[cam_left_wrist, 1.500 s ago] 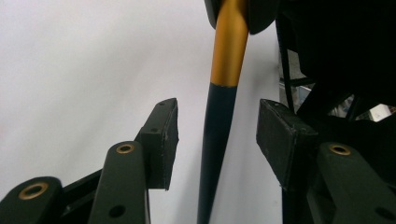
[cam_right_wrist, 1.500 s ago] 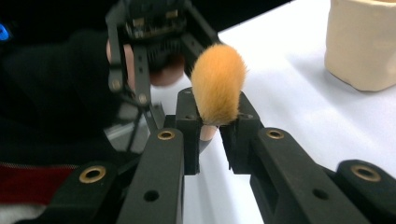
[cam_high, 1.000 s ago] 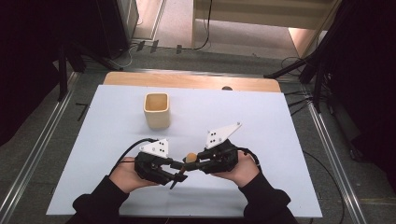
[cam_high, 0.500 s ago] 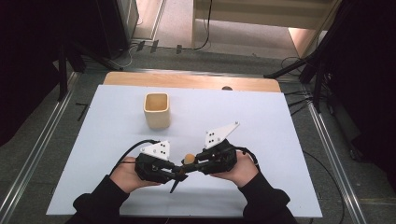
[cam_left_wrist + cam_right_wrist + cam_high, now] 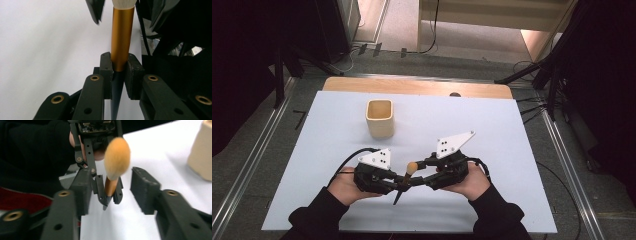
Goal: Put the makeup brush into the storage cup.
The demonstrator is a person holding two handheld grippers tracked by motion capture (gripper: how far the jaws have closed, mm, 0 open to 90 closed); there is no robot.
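- The makeup brush (image 5: 406, 175) hangs between my two hands, above the near middle of the tabletop (image 5: 512, 150), its fluffy orange head (image 5: 117, 157) up and its dark pointed handle aimed down at the sheet.
- My left hand-held gripper (image 5: 119, 72) is clamped on the brush where the gold collar (image 5: 122, 37) meets the dark handle; the pads (image 5: 106, 72) press on both sides, so I judge this grip alone carries it now.
- My right hand-held gripper (image 5: 113, 192) has just been opening: its jaws stand apart on either side of the brush head without touching it. That reads to me as a hand-over, the right side letting go once the left has hold.
- Gripping low on the collar leaves the bristles free, so they are not crushed.
- The beige cup (image 5: 379, 117) stands upright and open farther back, well apart from both hands. I take it as the likely place for the brush, handle first.
- The two grippers face each other closely, so I would back the right one away before swinging the brush.
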